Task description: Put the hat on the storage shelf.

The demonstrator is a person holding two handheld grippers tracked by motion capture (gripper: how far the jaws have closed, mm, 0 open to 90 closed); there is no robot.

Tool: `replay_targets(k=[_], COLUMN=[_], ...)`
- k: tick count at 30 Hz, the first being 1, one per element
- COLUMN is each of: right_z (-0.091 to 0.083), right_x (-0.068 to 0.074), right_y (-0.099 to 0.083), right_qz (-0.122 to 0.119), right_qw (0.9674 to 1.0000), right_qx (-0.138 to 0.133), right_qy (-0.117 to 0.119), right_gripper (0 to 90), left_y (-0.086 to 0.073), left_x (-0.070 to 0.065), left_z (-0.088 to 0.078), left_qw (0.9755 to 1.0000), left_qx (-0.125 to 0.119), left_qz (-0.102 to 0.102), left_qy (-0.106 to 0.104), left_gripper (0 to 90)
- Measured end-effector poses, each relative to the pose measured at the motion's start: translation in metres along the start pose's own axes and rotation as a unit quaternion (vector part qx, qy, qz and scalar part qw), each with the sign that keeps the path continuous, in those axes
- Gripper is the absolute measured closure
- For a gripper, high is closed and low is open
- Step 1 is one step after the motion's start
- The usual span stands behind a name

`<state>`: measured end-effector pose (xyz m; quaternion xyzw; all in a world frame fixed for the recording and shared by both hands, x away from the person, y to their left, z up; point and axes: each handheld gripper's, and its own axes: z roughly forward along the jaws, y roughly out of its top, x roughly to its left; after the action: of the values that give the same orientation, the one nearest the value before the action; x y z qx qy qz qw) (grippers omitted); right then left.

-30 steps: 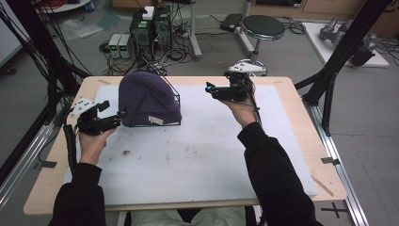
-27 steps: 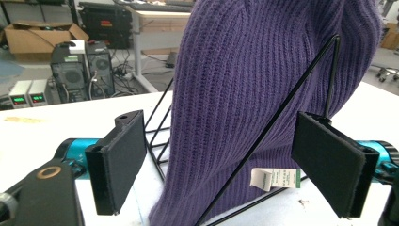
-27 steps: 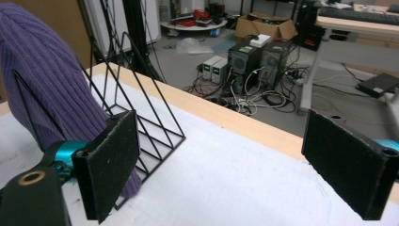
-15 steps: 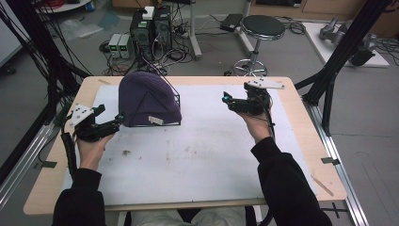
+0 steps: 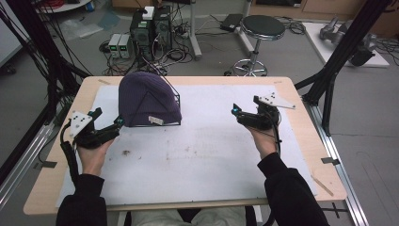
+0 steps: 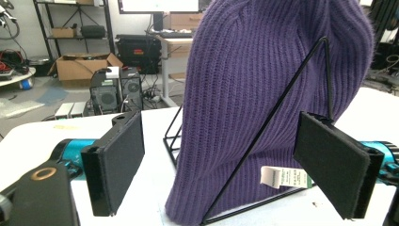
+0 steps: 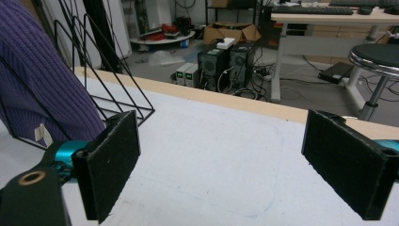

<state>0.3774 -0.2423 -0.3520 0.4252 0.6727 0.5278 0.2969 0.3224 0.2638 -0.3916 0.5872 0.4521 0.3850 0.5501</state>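
Standing on a grey floor, with a white mat covering most of the wooden table. Sitting beyond the far edge: two black computer towers amid tangled cables, two small pale boxes just beside them, and a round black stool on a chrome base. Rising at either side: black frame struts. Lying open farther back: cardboard boxes near a dark shelf rack, and a wooden desk carrying a keyboard.
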Motion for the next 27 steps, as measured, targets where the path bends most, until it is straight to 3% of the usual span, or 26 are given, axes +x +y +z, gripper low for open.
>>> replay_targets(k=[3,6,13,18,22,25,27], right_z=[-0.004,-0.011,-0.023,-0.034,-0.04,-0.045,-0.045], right_x=[-0.001,-0.001,-0.006,-0.004,-0.003,-0.001,-0.001], right_y=[-0.001,-0.004,-0.015,-0.02,-0.029,-0.037,-0.042], right_qz=[0.002,-0.002,0.004,0.005,-0.002,-0.004,0.001], right_qw=[1.0,0.9999,0.9995,0.998,0.9972,0.9952,0.9958], right_qx=[0.006,-0.01,-0.01,-0.044,-0.046,-0.073,-0.062], right_qy=[-0.007,-0.014,-0.03,-0.046,-0.059,-0.064,-0.067], right_gripper=[10.7,10.7,10.6,10.7,10.7,10.7,10.7], left_y=[-0.002,-0.004,-0.008,-0.013,-0.016,-0.018,-0.02], left_x=[-0.002,-0.003,-0.003,-0.002,-0.003,-0.004,-0.005], left_z=[-0.003,-0.006,-0.015,-0.019,-0.024,-0.027,-0.03], left_qw=[1.0,0.9999,0.9997,0.9995,0.9989,0.9985,0.9981], left_qx=[-0.002,-0.004,-0.013,-0.016,-0.02,-0.023,-0.026], left_qz=[0.004,0.01,0.004,-0.004,0.005,0.012,0.016], left_qy=[0.005,0.009,0.02,0.029,0.041,0.048,0.053], left_gripper=[17.3,17.2,17.2,17.3,17.3,17.3,17.2])
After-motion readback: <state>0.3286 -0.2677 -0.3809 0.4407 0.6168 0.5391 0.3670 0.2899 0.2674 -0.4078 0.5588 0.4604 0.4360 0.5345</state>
